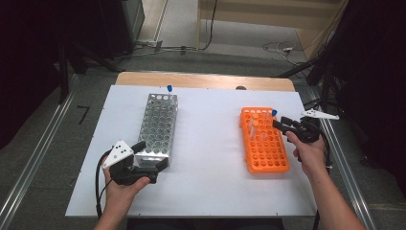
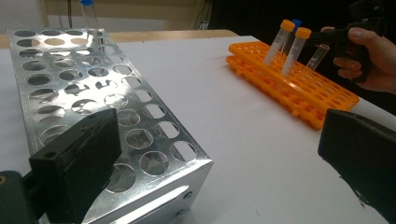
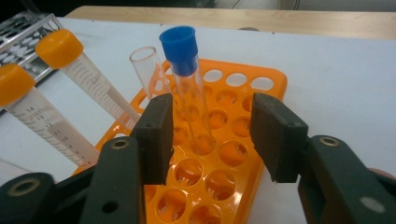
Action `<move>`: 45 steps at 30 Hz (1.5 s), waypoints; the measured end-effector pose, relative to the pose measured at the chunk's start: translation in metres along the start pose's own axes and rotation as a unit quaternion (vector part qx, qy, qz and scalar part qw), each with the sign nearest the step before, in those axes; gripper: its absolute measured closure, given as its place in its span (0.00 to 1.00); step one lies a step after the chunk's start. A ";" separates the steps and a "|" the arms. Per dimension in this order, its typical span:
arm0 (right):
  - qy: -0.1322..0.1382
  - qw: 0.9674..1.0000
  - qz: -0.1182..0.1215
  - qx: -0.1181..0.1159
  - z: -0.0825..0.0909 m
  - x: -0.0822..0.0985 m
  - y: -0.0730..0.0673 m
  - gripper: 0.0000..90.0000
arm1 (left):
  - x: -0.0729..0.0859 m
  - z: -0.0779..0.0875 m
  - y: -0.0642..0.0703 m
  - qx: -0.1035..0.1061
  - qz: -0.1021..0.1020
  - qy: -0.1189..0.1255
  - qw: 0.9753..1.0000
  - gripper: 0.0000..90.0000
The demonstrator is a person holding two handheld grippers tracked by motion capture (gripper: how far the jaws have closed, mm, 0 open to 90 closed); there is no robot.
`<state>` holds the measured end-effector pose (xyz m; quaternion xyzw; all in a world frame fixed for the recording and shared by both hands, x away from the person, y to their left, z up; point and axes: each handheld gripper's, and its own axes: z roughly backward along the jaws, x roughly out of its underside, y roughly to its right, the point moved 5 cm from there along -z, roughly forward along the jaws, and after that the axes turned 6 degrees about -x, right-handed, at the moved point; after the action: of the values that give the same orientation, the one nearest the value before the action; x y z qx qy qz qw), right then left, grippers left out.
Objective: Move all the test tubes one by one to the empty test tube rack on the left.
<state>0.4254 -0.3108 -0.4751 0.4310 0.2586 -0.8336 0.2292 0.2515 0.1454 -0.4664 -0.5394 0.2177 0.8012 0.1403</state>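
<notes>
An orange tube rack (image 1: pixel 265 148) lies right of centre on the white table. A blue-capped clear tube (image 3: pixel 187 79) stands in one of its far holes, between the pads of my right gripper (image 3: pixel 212 107). The left pad is close to it and the right pad stands well off, so the gripper is open. Two orange-capped tubes (image 3: pixel 70 60) and an uncapped clear tube (image 3: pixel 147 65) lean in the rack just beyond. My left gripper (image 1: pixel 152 154) is open at the near end of the metal rack (image 1: pixel 159 122), one jaw over its near corner (image 2: pixel 154 163).
Another blue-capped tube (image 1: pixel 169 88) stands at the far end of the metal rack. White table surface (image 1: pixel 210 143) stretches between the two racks. The table's wooden far edge (image 1: pixel 206 79) lies just behind them, with floor and cables beyond.
</notes>
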 end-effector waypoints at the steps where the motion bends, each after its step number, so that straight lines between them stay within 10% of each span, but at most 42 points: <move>1: -0.005 1.000 0.004 0.000 -0.002 0.001 -0.001 0.57 | 0.000 0.000 0.000 0.000 -0.001 -0.001 1.000 0.00; 26: -0.041 0.999 0.031 -0.013 -0.028 0.011 -0.001 0.81 | 0.001 -0.001 -0.001 -0.002 0.004 -0.004 1.000 0.00; 45: 0.008 0.999 0.038 0.002 -0.005 -0.008 -0.011 0.84 | 0.001 -0.002 0.000 -0.001 0.002 -0.005 1.000 0.00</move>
<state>0.4259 -0.2979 -0.4687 0.4479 0.2419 -0.8212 0.2580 0.2525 0.1445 -0.4679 -0.5354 0.2172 0.8042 0.1392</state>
